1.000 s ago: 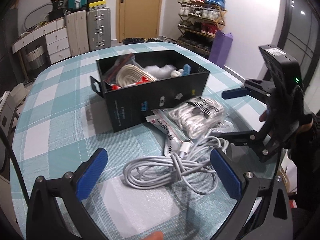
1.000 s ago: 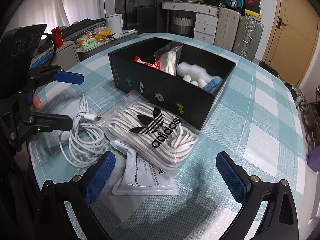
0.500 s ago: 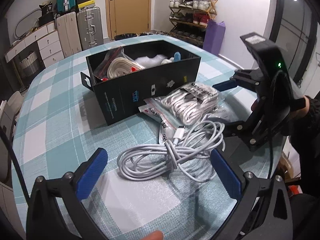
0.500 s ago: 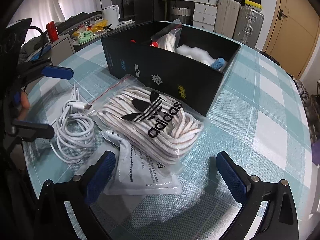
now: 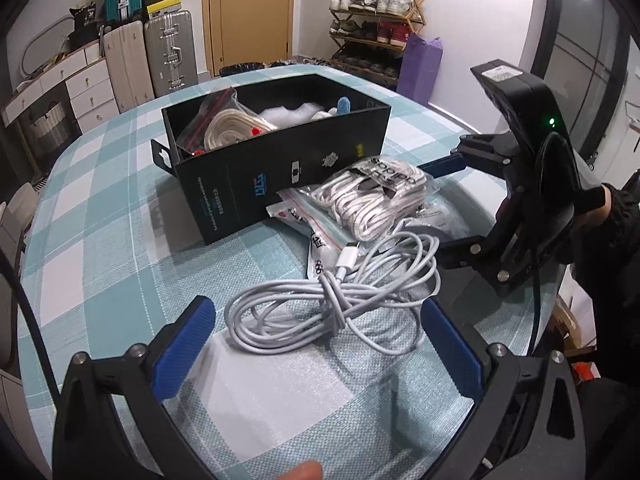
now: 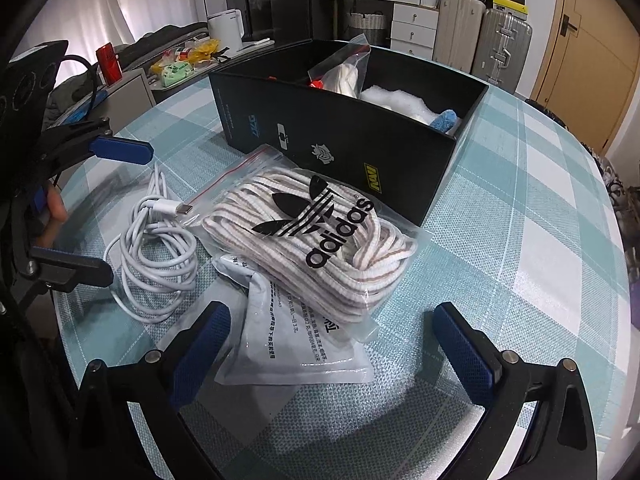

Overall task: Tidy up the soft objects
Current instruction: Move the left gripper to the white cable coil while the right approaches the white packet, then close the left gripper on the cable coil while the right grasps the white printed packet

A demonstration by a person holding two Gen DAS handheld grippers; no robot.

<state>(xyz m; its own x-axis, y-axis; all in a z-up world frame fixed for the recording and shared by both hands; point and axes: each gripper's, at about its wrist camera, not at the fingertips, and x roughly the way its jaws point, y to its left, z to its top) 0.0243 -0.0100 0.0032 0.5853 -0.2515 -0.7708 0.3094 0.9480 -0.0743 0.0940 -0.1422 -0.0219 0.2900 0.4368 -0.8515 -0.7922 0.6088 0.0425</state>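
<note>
A coiled white cable [image 5: 336,304] lies on the checked tablecloth between the tips of my open, empty left gripper [image 5: 316,344]; it also shows in the right wrist view [image 6: 156,248]. A clear bag of striped laces marked adidas [image 6: 316,236] lies in front of the black box [image 6: 360,136], on top of a flat white packet [image 6: 296,352]. My right gripper [image 6: 332,344] is open and empty, with its tips on either side of the packet and the bag's near end. The box [image 5: 280,168] holds a bagged rope, white stuffing and a blue item.
The round table's edge [image 6: 624,264] curves close on the right. Suitcases [image 5: 160,56], drawers and a shoe rack [image 5: 372,20] stand beyond the table. A side cabinet with clutter [image 6: 176,68] is at the left in the right wrist view.
Both grippers have moved forward and lower toward the table. The cable now lies between the left fingers, and the laces bag and packet sit nearer the right fingers. Both stay open.
</note>
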